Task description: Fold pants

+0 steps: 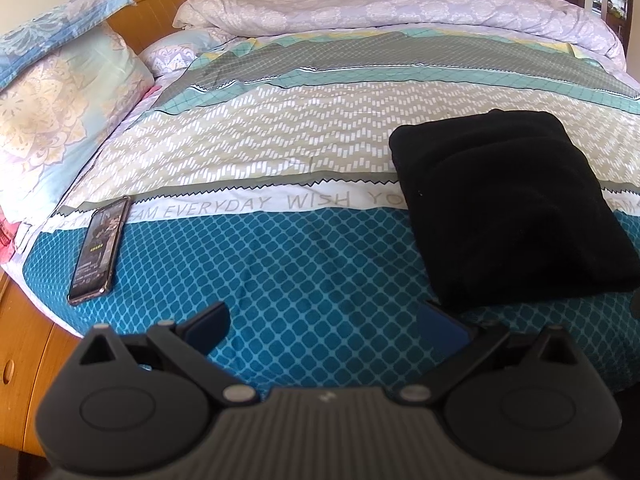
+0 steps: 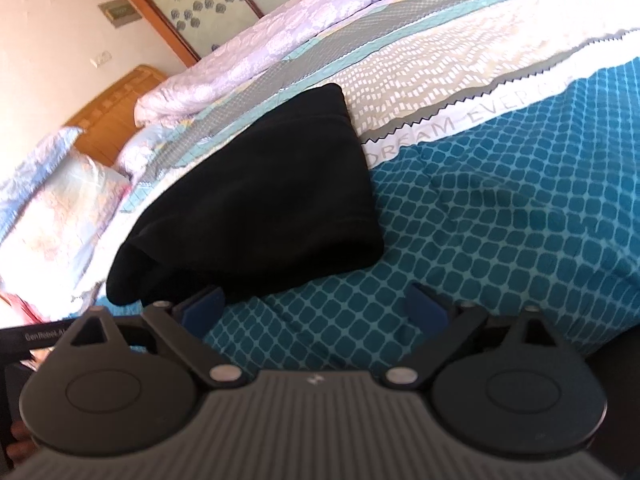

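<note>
Closest to each lens: one hand-held gripper per view, two in all. Left hand-held gripper (image 1: 324, 330) hangs over the teal diamond band of the bedspread (image 1: 304, 256), jaws spread wide, nothing between the blue pads. Right hand-held gripper (image 2: 316, 306) likewise stands wide and empty; its left pad (image 2: 202, 306) sits just beside the near edge of the pants (image 2: 260, 200), and I cannot tell if it touches the cloth.

Pants: one pair, black, folded into a compact thick bundle lying flat on the bed, across the lettered white strip and onto the teal band. In the left view the bundle (image 1: 516, 208) lies to the right of and beyond the jaws.

Phone (image 1: 100, 250): one, screen lit, on the bedspread near the bed's left edge, well apart from the pants.

Pillows (image 1: 60, 92): two, stacked against the wooden headboard (image 1: 160, 12). One lilac quilt (image 1: 400, 8), rolled along the far side of the bed.

Surface: bedspread in bands, namely teal diamonds, white lettered strip, beige zigzag, grey. Room: pale wall, wood-framed panels with a floral print behind the bed, bright daylight.
</note>
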A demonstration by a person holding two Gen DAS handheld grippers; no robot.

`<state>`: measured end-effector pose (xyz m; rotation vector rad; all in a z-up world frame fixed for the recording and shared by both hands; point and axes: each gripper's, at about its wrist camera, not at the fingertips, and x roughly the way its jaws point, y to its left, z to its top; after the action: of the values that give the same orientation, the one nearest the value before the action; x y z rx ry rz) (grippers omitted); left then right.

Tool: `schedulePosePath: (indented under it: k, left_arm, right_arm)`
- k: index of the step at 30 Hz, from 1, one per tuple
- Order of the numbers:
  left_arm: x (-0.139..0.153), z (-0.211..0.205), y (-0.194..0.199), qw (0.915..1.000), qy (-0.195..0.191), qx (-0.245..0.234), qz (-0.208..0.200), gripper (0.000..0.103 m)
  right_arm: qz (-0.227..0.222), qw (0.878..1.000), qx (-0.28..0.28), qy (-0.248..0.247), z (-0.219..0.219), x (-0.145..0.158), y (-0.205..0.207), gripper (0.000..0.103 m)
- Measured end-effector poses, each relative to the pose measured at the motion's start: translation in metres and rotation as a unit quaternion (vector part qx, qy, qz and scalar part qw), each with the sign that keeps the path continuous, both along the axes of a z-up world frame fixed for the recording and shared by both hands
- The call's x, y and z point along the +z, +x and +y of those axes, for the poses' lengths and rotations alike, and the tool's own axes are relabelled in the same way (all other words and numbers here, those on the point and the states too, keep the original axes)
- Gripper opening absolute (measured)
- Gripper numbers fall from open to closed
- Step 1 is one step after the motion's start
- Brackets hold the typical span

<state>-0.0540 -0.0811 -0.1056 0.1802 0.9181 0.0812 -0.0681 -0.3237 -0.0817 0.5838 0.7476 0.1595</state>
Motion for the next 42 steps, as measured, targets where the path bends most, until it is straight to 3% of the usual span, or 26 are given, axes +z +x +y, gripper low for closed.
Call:
schedulePosePath:
  k: [4, 7, 10, 14, 17, 20, 22, 24, 26, 27, 28, 30, 32, 35, 37, 40, 41, 42]
  left_arm:
    - [0.006, 0.003, 0.001, 0.9999, -0.007, -0.010, -0.009, 0.103]
    - [0.027, 0.011, 0.003, 0.9978, -0.023, -0.041, -0.047, 0.103]
    - [0.051, 0.023, 0.015, 0.9922, -0.070, -0.077, -0.067, 0.103]
    - [0.060, 0.032, 0.047, 0.9804, -0.153, -0.112, -0.053, 0.103]
    - [0.046, 0.029, 0.080, 0.9696, -0.206, -0.132, -0.008, 0.103]
    - [0.020, 0.016, 0.107, 0.9622, -0.229, -0.144, 0.032, 0.103]
    - [0.000, 0.011, 0.121, 0.9531, -0.258, -0.146, 0.061, 0.103]
    - [-0.022, 0.008, 0.128, 0.9432, -0.289, -0.139, 0.087, 0.103]
    - [-0.045, 0.005, 0.134, 0.9279, -0.329, -0.130, 0.118, 0.103]
    - [-0.058, 0.004, 0.139, 0.9148, -0.357, -0.129, 0.138, 0.103]
    - [-0.066, 0.002, 0.140, 0.9105, -0.369, -0.124, 0.138, 0.103]
    - [-0.067, -0.003, 0.138, 0.9139, -0.366, -0.131, 0.117, 0.103]
    - [-0.069, -0.007, 0.138, 0.9135, -0.365, -0.138, 0.115, 0.103]
    - [-0.069, -0.005, 0.135, 0.9112, -0.373, -0.137, 0.108, 0.097]
    - [-0.062, -0.002, 0.130, 0.9135, -0.373, -0.133, 0.093, 0.086]
    - [-0.042, -0.001, 0.134, 0.9037, -0.398, -0.141, 0.073, 0.068]
    - [-0.032, -0.004, 0.139, 0.9014, -0.400, -0.153, 0.063, 0.066]
    - [-0.020, -0.011, 0.146, 0.9003, -0.398, -0.169, 0.050, 0.066]
  right_arm:
    - [-0.008, 0.999, 0.046, 0.003, 0.000, 0.008, 0.001, 0.079]
    - [-0.033, 0.997, 0.065, -0.005, -0.007, 0.019, -0.001, 0.074]
    - [-0.052, 0.997, 0.051, -0.013, -0.021, 0.027, -0.001, 0.070]
    - [-0.052, 0.999, 0.012, -0.006, -0.049, 0.029, 0.015, 0.069]
    - [-0.050, 0.999, -0.001, 0.007, -0.067, 0.030, 0.035, 0.070]
    - [-0.047, 0.999, 0.002, 0.021, -0.075, 0.028, 0.058, 0.071]
    - [-0.045, 0.999, 0.009, 0.022, -0.074, 0.024, 0.073, 0.076]
    - [-0.048, 0.998, 0.023, 0.019, -0.069, 0.018, 0.087, 0.089]
    - [-0.046, 0.998, 0.049, 0.017, -0.063, 0.011, 0.101, 0.090]
    - [-0.039, 0.997, 0.059, 0.015, -0.059, 0.005, 0.110, 0.091]
    - [-0.031, 0.997, 0.069, 0.014, -0.054, -0.002, 0.119, 0.091]
    - [-0.010, 0.996, 0.084, 0.017, -0.043, -0.019, 0.135, 0.096]
    - [-0.033, 0.994, 0.099, 0.024, -0.029, -0.019, 0.140, 0.098]
    - [-0.041, 0.988, 0.143, 0.051, -0.005, -0.007, 0.145, 0.069]
    - [-0.071, 0.986, 0.153, 0.008, 0.007, 0.007, 0.140, 0.058]
    - [-0.124, 0.980, 0.156, -0.029, 0.011, 0.034, 0.135, 0.036]
    - [-0.146, 0.975, 0.162, -0.039, 0.012, 0.046, 0.135, 0.025]
    - [-0.158, 0.973, 0.158, -0.053, 0.014, 0.056, 0.140, 0.025]
